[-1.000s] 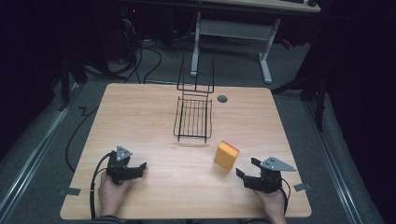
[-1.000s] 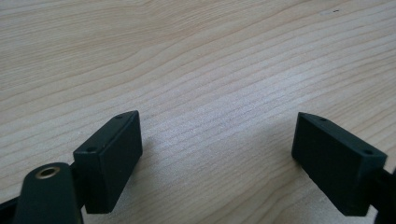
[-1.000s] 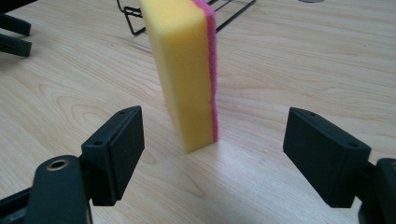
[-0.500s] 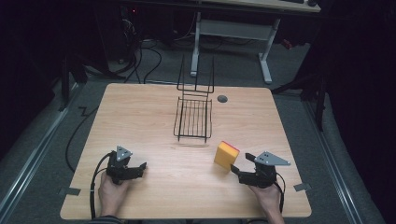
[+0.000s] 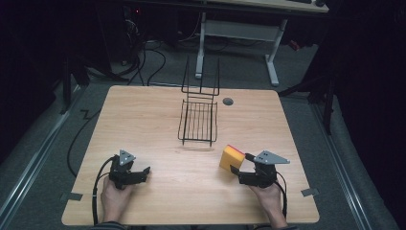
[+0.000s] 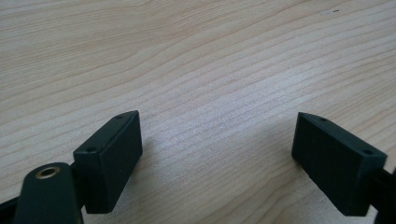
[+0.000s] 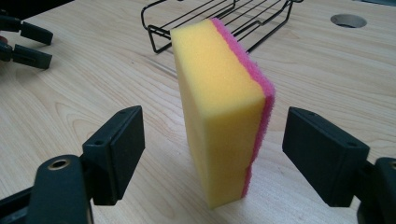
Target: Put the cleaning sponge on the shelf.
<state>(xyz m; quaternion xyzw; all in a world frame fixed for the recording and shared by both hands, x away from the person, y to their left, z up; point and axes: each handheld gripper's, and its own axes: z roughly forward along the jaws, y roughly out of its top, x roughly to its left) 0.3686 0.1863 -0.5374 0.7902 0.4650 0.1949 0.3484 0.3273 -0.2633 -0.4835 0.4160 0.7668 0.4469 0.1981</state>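
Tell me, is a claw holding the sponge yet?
No. The right claw is open around the sponge, which stands on edge between the jaws with a gap on each side. The left claw is open over bare table.

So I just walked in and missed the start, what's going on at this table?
A person sits at a wooden table with a two-jaw gripper in each hand. The right gripper is open, its jaws on either side of a yellow and pink sponge standing on edge, not yet squeezing it. The left gripper is open too, over bare wood with nothing between its jaws. A black wire rack sits farther back, empty.
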